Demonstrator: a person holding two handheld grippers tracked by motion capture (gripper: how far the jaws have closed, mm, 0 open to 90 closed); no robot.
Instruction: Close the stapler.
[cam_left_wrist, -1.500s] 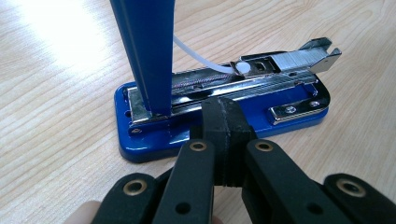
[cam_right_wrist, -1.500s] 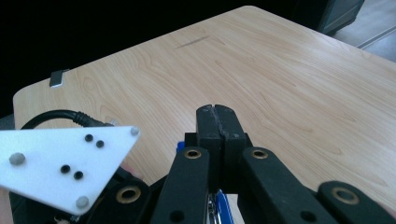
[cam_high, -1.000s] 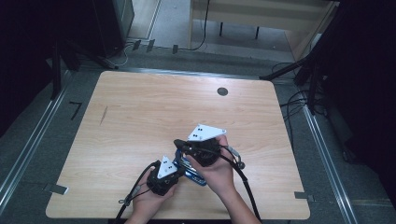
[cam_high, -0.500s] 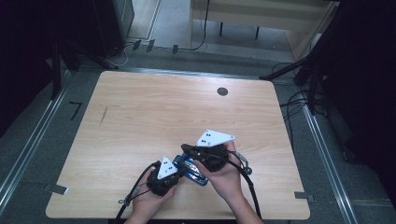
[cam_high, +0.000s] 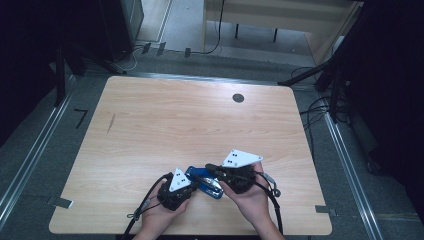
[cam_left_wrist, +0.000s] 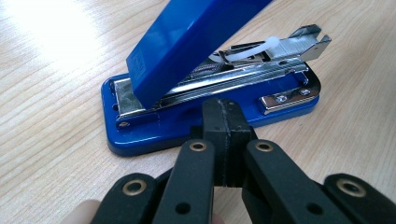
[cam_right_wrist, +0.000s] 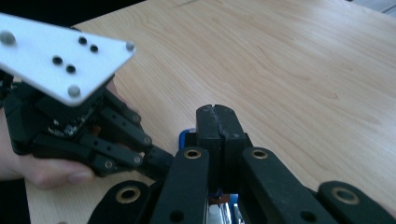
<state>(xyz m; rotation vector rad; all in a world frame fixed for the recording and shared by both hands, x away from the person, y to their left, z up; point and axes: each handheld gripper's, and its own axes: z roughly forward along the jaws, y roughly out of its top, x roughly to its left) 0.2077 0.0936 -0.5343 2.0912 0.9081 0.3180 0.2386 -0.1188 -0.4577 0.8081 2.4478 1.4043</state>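
Stapler (cam_left_wrist: 187, 93), blue, lies with lid raised between both closed, empty claws: left (cam_left_wrist: 226, 140), right (cam_right_wrist: 218, 140).

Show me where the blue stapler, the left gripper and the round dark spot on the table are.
blue stapler (cam_left_wrist: 187, 42), left gripper view, on its raised blue top arm.
left gripper (cam_left_wrist: 226, 116), left gripper view, at the tips of its shut jaws.
round dark spot (cam_high: 238, 98), high view, at its centre.

You've got one blue stapler (cam_high: 204, 181) on one wooden table (cam_high: 165, 125), cover flipped up. Two grippers: left gripper (cam_high: 192, 182) and right gripper (cam_high: 210, 168), one per hand. One dark round cap (cam_high: 238, 98) near the far edge.
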